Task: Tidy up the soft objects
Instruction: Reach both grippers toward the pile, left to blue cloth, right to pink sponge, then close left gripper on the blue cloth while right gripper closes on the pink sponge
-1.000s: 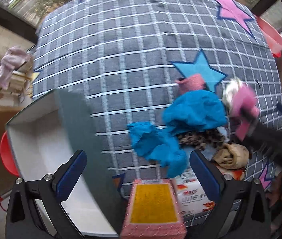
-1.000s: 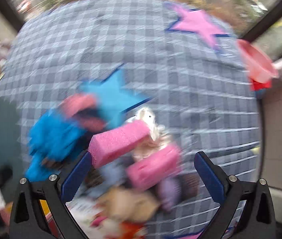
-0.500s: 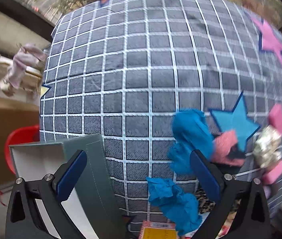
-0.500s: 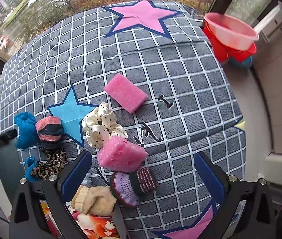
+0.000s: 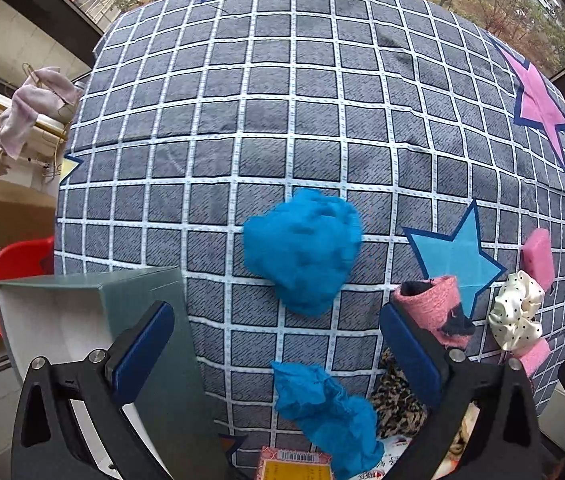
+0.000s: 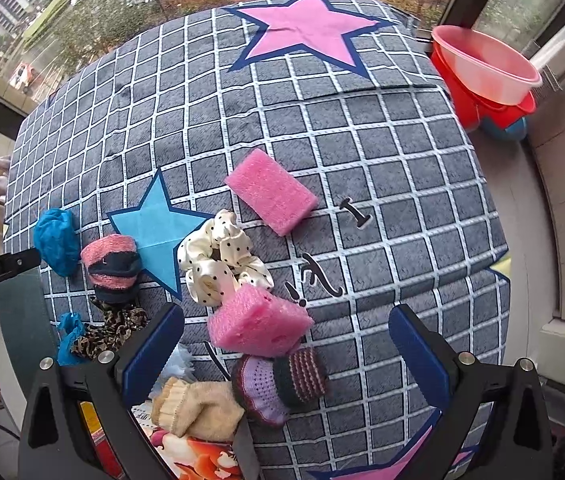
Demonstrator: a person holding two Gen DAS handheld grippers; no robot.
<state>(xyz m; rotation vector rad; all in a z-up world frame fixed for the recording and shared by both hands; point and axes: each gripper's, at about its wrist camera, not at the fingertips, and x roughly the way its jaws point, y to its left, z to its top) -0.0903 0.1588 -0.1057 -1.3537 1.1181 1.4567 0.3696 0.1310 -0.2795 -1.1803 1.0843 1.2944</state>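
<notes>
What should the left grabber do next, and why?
Probably ease the left gripper forward and down onto the crumpled blue cloth. Its jaws are open and empty, the cloth lies loose straight ahead between them, and the open grey box waits just left.

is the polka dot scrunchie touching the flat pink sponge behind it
Apart. The right wrist view shows a strip of checked cloth between the scrunchie and the flat pink sponge.
</notes>
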